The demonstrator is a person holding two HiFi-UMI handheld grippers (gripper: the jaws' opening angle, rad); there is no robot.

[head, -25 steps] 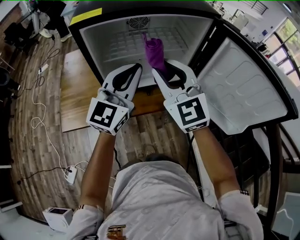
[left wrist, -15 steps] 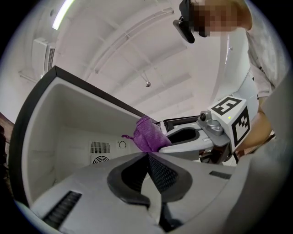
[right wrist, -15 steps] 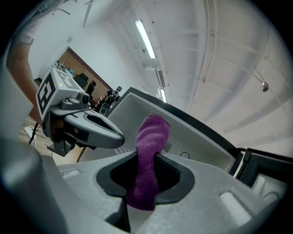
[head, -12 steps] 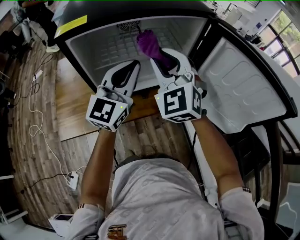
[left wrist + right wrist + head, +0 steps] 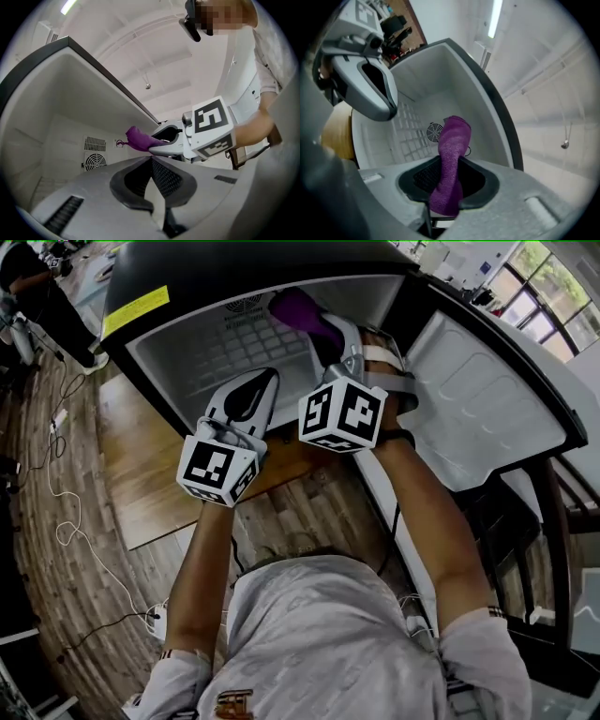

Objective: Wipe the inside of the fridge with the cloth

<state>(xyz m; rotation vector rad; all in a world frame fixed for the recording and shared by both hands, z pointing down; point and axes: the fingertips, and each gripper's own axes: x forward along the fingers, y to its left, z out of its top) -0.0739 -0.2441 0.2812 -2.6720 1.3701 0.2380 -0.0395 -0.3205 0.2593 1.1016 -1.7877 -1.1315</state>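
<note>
Wiping stage, seen from above and along both tools. The right tongs are clamped on the purple cloth, with a tuft below the jaws and a longer roll beyond them. They hold it inside the open fridge, high in the cavity and towards its right side. From the left gripper view the cloth lies just beneath the upper inner wall; whether it touches that wall cannot be told. The left tongs are closed on nothing and wait at the near edge of the opening, just left of the right tool. To do this step well, the free end of the cloth, not the hard jaw tips, should probably meet the liner. Firm, overlapping strokes would then cover each wall and corner in turn, and the clamp should stay tight so the roll does not slip out. The left tool is best kept clear of the stroke path. The cloth is a soft, nubbly towelling rolled into a thick finger, and it should flatten and drag under pressure. The liner is smooth, pale moulded plastic with rounded corners. The far panel bears a moulded grid and a round fan vent, whose grooves are likely to need extra passes. The door stands open at right, its inner face shaped into shallow rounded panels.
</note>
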